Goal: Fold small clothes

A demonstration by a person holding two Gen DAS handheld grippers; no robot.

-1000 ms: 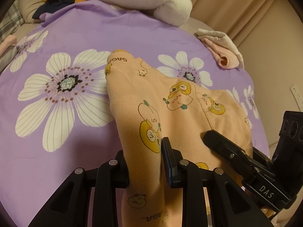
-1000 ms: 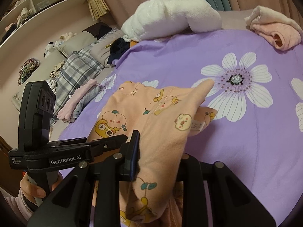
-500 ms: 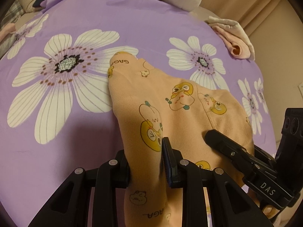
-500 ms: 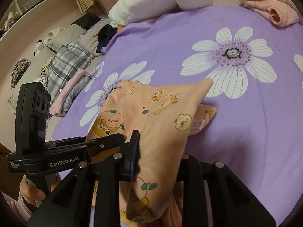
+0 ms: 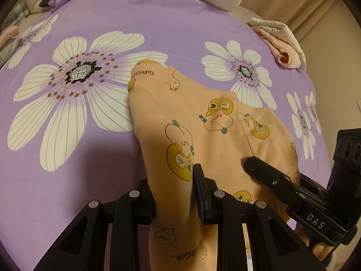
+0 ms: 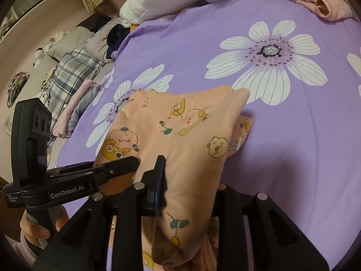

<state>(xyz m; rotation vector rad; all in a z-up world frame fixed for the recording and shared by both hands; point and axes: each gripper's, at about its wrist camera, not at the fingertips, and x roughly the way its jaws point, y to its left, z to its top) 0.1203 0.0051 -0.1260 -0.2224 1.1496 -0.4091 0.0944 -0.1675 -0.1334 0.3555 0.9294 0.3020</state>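
- Peach cotton-knit child's garment (image 5: 203, 122) printed with yellow cartoon figures is the item in hand; its far end rests on the purple bedsheet with large white flowers (image 5: 67, 180), while the near end is lifted into both tools
- Left gripper (image 5: 173, 192): black jaws pinching a gathered fold of the peach fabric, cloth filling the gap between them
- Right gripper (image 6: 187, 192): likewise clamped on a bunched edge of the same garment, the left tool lying just beside it
- Step judged in hand: laying the garment down onto the sheet for a fold, with both near corners held
- Next move calls for lowering the held edge level and drawing it taut, so the cloth settles flat before either grip lets go
- Garment condition: soft, slack, creased near the jaws; a seam runs across the panel; a small care label (image 6: 234, 144) shows at one side with a flap tucked beneath it
- Risk noted: uneven release may leave the tucked flap bunched under the top layer
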